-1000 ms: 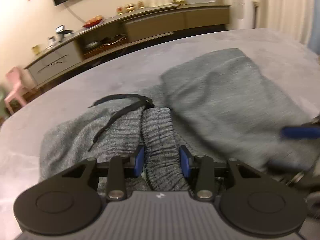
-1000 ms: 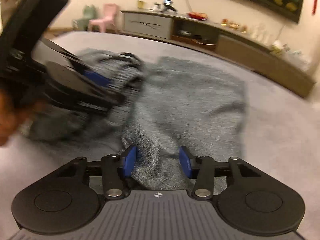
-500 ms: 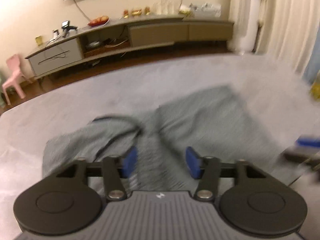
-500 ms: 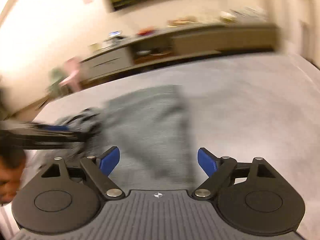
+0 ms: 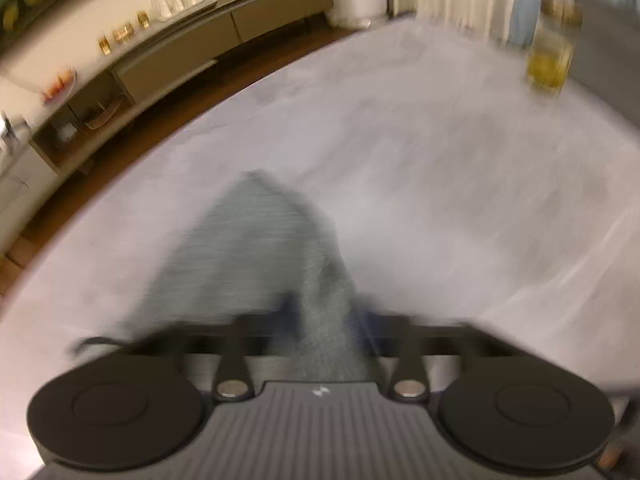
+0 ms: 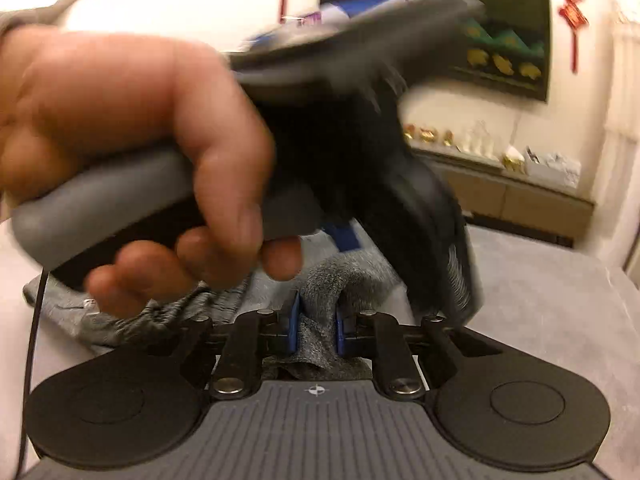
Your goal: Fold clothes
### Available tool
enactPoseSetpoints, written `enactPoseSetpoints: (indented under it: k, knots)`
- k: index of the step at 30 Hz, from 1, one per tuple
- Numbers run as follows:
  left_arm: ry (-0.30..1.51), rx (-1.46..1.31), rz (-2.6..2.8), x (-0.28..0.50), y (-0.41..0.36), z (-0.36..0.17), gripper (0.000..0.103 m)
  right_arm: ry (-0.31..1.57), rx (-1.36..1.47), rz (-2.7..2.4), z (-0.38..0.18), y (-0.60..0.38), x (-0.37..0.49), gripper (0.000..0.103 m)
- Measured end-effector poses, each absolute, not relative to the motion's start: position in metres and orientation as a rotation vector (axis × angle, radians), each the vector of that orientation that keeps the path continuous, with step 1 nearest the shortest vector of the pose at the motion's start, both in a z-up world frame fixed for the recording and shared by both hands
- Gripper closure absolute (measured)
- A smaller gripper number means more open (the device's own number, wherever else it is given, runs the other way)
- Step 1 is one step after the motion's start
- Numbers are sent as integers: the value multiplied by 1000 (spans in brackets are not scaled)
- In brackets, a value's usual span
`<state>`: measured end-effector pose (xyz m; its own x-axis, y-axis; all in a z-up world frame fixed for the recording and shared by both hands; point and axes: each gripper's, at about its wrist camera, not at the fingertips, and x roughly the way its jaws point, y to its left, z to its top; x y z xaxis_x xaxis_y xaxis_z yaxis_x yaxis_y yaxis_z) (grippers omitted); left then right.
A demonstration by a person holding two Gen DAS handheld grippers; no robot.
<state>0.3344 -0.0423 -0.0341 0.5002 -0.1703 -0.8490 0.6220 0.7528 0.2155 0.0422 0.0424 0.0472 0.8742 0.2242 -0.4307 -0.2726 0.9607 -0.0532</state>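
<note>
Now grey knit garment (image 6: 320,304) bunched, lifted, blurred.

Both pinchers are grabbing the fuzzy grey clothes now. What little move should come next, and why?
Probably lift a bit and carry the pinched folds across to lay them flat. The right gripper has just closed on a fold of the grey knitted garment, the left gripper on another fold, and the garment still looks bunched on the pale grey table.
</note>
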Motion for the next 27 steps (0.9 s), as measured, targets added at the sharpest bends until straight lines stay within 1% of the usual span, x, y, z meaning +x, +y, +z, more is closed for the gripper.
enactPoseSetpoints:
  k: [2,4,6,7,8,10,11,12,14,15,17,18,20,22,23,25,27]
  knots:
    - [880,481,-504,327,-20,-17,90,425,-112,283,44,46,44,85]
    - [828,302,-510,319,21,17,90,365,-83,313,49,47,37,83]
    - [757,144,-476,306,74,48,90,288,-32,365,61,46,24,62]
    - [738,69,-440,301,109,55,90,252,-5,399,67,46,16,43]
    - [736,1,-400,297,145,55,90,247,0,446,69,52,12,38]
    - [777,-118,-316,293,208,36,87,241,7,535,72,64,4,38]
    - [806,-162,-275,289,232,19,82,273,-22,553,64,76,6,38]
    - [836,-193,-236,284,252,-1,74,305,-51,570,57,88,8,38]
    - [852,-261,-205,270,275,-26,71,377,-117,592,40,114,16,39]
    - [852,-295,-197,262,284,-36,62,414,-154,598,31,128,21,39]
    - [849,-365,-188,248,299,-55,52,461,-242,583,19,149,28,39]
    - [842,-402,-190,243,302,-63,52,478,-294,568,15,159,30,39]
    - [872,-472,-227,232,296,-73,58,499,-390,519,15,159,37,41]
    - [915,-427,-369,220,266,-73,62,514,-477,393,8,158,58,41]
    - [915,-393,-425,215,253,-69,67,520,-504,290,3,151,71,42]
    - [874,-337,-491,207,236,-58,68,555,-481,131,4,124,84,45]
    - [837,-352,-486,209,244,-53,68,586,-411,44,13,99,86,45]
